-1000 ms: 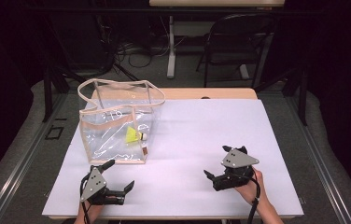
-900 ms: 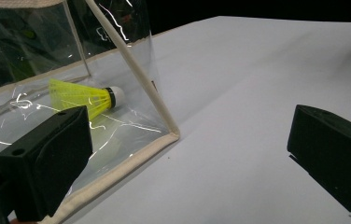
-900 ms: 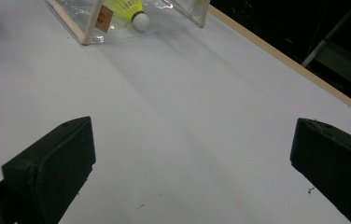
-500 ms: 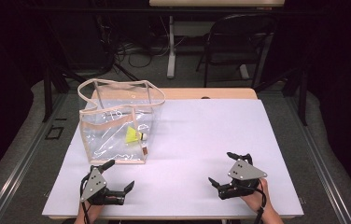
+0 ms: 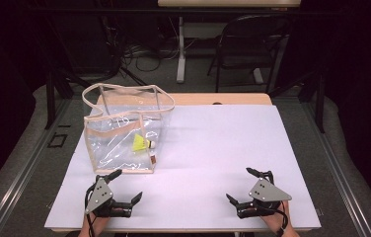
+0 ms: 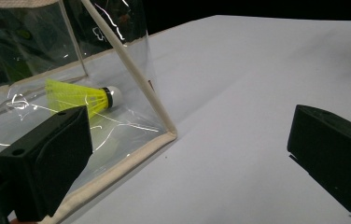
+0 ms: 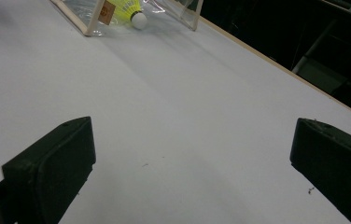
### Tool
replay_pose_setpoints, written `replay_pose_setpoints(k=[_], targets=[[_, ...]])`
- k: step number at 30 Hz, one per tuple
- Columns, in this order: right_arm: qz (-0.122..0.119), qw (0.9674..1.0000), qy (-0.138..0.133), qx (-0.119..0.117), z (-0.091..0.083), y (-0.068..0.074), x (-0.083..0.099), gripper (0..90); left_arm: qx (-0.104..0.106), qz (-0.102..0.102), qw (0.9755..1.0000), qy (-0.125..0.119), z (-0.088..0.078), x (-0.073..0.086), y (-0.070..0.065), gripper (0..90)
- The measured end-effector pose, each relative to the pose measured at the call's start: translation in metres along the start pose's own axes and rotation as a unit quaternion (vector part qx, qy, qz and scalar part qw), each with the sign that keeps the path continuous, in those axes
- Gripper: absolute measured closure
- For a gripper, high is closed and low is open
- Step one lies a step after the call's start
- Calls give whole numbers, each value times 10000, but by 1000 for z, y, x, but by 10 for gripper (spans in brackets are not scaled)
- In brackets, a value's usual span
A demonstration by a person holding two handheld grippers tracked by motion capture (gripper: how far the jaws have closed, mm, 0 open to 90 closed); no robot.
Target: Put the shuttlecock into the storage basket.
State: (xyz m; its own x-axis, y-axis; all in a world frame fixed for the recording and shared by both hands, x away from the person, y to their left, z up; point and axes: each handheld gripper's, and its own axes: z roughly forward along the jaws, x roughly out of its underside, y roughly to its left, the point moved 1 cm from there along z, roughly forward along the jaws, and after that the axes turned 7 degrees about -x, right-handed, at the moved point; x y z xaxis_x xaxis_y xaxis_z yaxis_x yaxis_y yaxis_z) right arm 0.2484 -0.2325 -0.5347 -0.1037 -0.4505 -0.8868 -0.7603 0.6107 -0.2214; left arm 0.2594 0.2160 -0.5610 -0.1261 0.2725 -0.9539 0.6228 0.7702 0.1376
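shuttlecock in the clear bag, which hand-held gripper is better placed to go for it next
Left, probably. The left hand-held gripper sits open just in front of the clear bag, with the yellow shuttlecock close ahead behind the plastic. The right hand-held gripper, also open, rests far across the table.

Black claws, grey three-cornered plates

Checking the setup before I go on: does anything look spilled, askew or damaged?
Nothing stands out. The clear bag stands upright on the white table with the yellow shuttlecock lying inside it. The left gripper and right gripper rest open, holding nothing.
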Motion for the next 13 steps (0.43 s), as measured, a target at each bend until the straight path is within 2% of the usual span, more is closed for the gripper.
replay_pose_setpoints(k=[2, 13], targets=[[56, 10000, -14, -8, 0, 1, 2, 0, 15, 6, 10000, 5, 0, 0, 0, 0], [32, 9999, -102, 25, -2, 0, 2, 0, 61, 17, 10000, -13, 0, 0, 0, 0]])
